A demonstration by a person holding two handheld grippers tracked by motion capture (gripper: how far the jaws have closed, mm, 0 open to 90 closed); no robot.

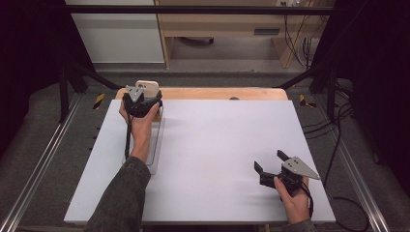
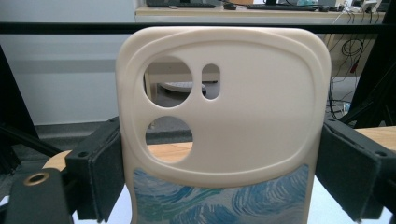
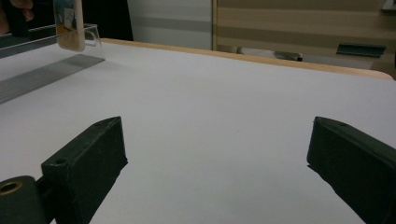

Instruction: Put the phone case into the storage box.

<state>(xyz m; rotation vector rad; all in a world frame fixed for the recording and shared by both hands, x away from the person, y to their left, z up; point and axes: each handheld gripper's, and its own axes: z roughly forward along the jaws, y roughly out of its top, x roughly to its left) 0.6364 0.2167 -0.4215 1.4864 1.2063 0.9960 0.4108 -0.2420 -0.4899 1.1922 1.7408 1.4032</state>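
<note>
A cream phone case [image 2: 243, 107] with camera cut-outs and a blue swirl print low on its back stands upright between the jaws of my left gripper [image 2: 224, 172], which is shut on its two long sides. In the high view that left gripper [image 1: 143, 100] is at the table's far left, and the phone case [image 1: 149, 87] sticks out beyond it, above the far end of a clear acrylic tray [image 1: 155, 145]. My right gripper [image 1: 270, 161] hovers near the front right of the table. In its own view the right gripper [image 3: 215, 158] is open, with bare white surface between its jaws.
A white board [image 1: 217, 145] covers the wooden table [image 1: 217, 93]. From the right gripper view the phone case [image 3: 70, 23] and the clear tray [image 3: 42, 37] sit far off at upper left. Dark frame legs and cables flank the table.
</note>
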